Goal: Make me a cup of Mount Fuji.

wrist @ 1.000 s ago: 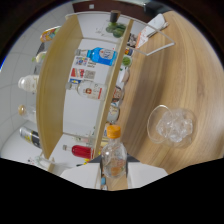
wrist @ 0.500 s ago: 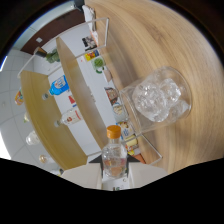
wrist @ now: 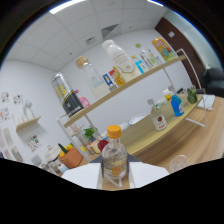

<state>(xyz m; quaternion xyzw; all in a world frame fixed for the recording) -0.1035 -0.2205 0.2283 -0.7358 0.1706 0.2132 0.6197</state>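
View swung up since 0.5 s ago: ice glass was dead ahead, now one empty-looking glass (wrist: 178,163) sits low on the wooden desk (wrist: 200,137), right of the tool (wrist: 116,175). One orange-capped clear bottle (wrist: 115,157) stands upright between the white fingers (wrist: 82,177), apparently clamped. Beyond: one blue bottle (wrist: 176,105), one red-label bottle (wrist: 158,119), shelf (wrist: 125,90) of containers.

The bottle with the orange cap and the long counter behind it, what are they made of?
The bottle with the orange cap looks like clear glass or clear plastic: you see through it and light glints on it. Its cap looks like smooth plastic. The counter looks like light wood or wood-look laminate, with grain lines running along it.
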